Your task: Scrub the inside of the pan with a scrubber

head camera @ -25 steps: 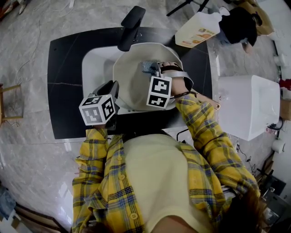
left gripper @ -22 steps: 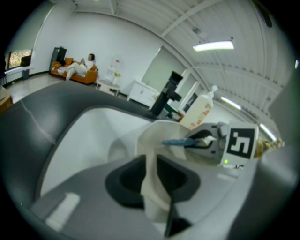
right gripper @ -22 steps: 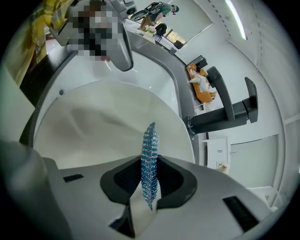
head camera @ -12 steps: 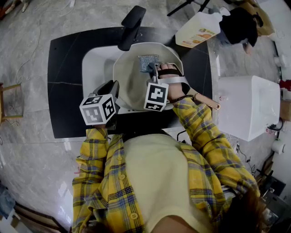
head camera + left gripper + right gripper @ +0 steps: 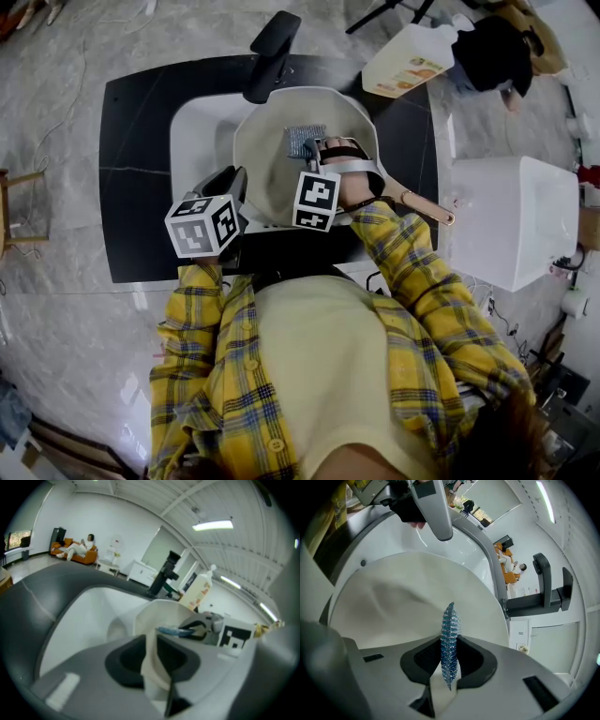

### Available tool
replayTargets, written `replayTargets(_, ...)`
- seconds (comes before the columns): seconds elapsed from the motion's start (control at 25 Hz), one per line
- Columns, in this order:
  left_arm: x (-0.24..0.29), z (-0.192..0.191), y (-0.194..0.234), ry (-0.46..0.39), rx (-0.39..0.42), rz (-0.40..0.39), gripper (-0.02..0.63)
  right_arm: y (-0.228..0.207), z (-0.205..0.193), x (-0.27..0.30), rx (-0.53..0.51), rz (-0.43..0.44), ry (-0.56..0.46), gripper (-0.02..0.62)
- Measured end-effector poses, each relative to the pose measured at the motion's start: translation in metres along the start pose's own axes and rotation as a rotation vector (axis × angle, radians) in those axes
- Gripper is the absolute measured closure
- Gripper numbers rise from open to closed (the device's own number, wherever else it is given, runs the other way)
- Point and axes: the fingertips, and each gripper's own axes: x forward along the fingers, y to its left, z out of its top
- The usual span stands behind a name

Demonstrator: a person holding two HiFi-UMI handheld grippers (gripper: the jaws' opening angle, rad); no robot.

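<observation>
Now the blue mesh scrubber (image 5: 449,644) stands edge-on between the jaws of the right gripper (image 5: 448,667), which are clamped tight on it. It is held over the far part of the pale inside of the pan (image 5: 272,169). The pan sits tilted in the white sink (image 5: 192,131), its copper-coloured handle (image 5: 429,207) reaching out to the right. The left gripper (image 5: 154,660) is closed on the pan's near rim – the thin white edge runs straight between its pads. A dark faucet (image 5: 270,47) rises behind the sink, and a pale bottle (image 5: 408,61) stands on the black counter (image 5: 131,187) – to the far right.
</observation>
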Motion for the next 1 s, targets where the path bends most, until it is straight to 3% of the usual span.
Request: replayTargets(1.0, -0.003, -0.003, -0.004, 0.014, 0.023, -0.035, 0.532, 0.059, 0.02, -0.027, -0.001, 0.29, -0.028, 0.512)
